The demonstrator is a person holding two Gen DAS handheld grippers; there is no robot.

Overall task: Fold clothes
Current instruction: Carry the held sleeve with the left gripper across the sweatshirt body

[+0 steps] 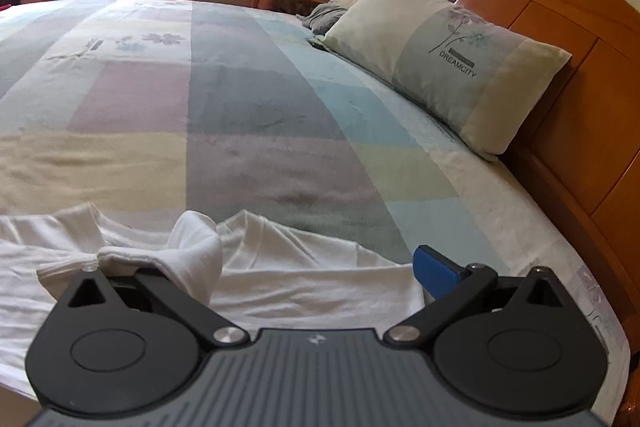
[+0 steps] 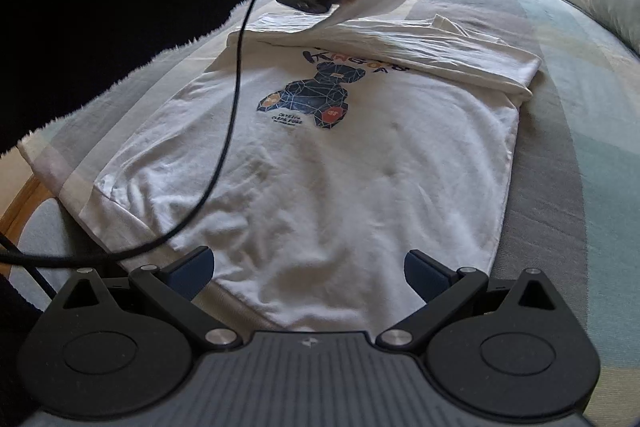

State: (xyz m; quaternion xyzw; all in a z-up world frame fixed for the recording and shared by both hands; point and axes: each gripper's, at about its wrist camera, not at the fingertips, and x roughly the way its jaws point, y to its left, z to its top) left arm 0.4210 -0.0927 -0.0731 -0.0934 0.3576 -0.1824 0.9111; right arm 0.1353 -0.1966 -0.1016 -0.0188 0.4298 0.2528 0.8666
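Right gripper: black linkage arms, silver pivot screws, blue pads, ribbed grey body. Fuzzy black sleeve; black cable beside sleeve.

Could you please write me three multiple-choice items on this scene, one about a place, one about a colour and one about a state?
1. Where does the T-shirt lie?
A. On the bed
B. On a chair
C. On the floor

2. What colour is the T-shirt's cloth?
A. Red
B. White
C. Black

3. How do the right gripper's jaws stand?
A. Shut on a sock
B. Shut on a pillowcase
C. Open, with nothing between them

Answers:
1. A, since the right wrist view shows the shirt spread on the patchwork bedcover, near the pillow.
2. B, since the cloth is white with a dark blue bear print on the chest.
3. C, since both blue pads stand wide apart over the shirt's hem, while the left gripper has a fold of the shirt draped over one finger.
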